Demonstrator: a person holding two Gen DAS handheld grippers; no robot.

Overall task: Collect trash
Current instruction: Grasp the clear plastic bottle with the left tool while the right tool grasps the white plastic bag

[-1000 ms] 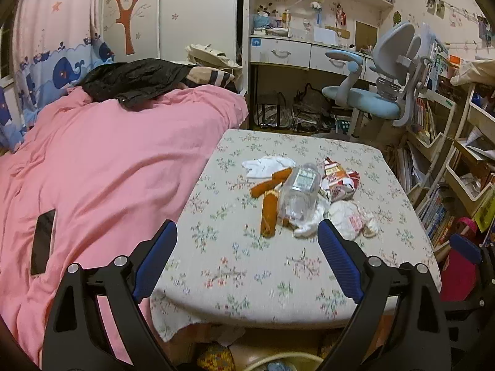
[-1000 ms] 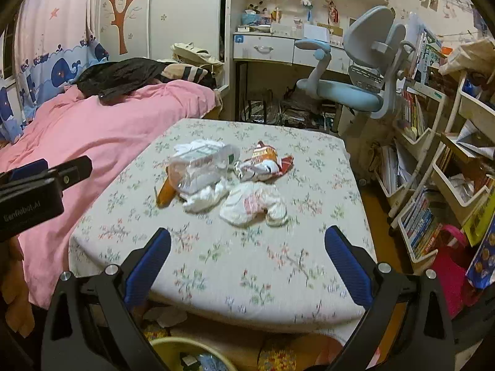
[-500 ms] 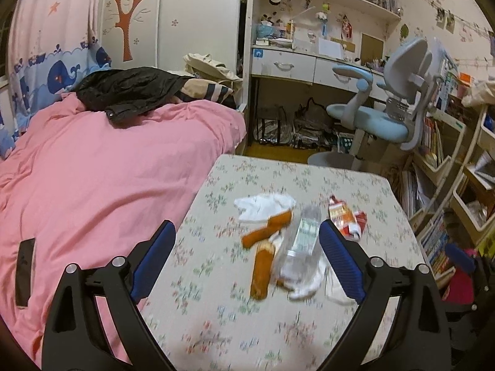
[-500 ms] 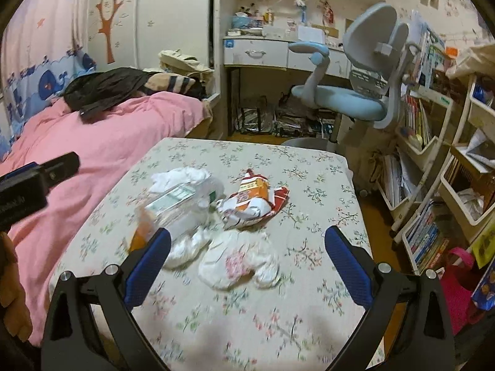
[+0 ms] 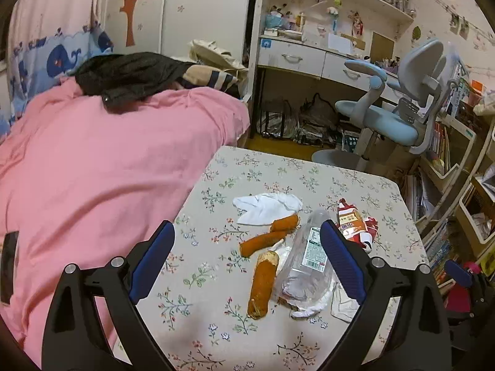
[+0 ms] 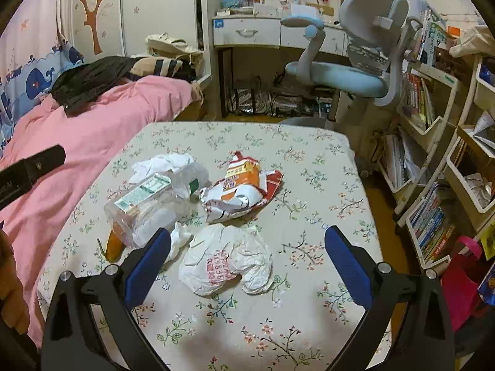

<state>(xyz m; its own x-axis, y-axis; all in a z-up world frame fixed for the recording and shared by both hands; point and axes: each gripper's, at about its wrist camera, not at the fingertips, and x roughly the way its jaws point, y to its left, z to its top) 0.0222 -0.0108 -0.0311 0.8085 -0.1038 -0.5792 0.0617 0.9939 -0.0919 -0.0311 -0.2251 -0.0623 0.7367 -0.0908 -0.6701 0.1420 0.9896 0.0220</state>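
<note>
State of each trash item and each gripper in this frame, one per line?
left gripper: open, empty, above the table
right gripper: open, empty
plastic bottle: lying on its side, crushed
snack wrapper: crumpled, torn open
white plastic bag: crumpled, between the right fingers
tissue: crumpled flat
desk drawers: shut

worktop (image 6: 309, 160): bottle (image 6: 148, 198) left of wrapper (image 6: 244, 185) | bag (image 6: 229, 259) before my right gripper (image 6: 247, 266) | bed (image 6: 77, 142) left

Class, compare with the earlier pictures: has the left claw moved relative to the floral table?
Yes. The left claw has advanced over the floral table, closing on the orange sticks and clear plastic bottle.
</note>
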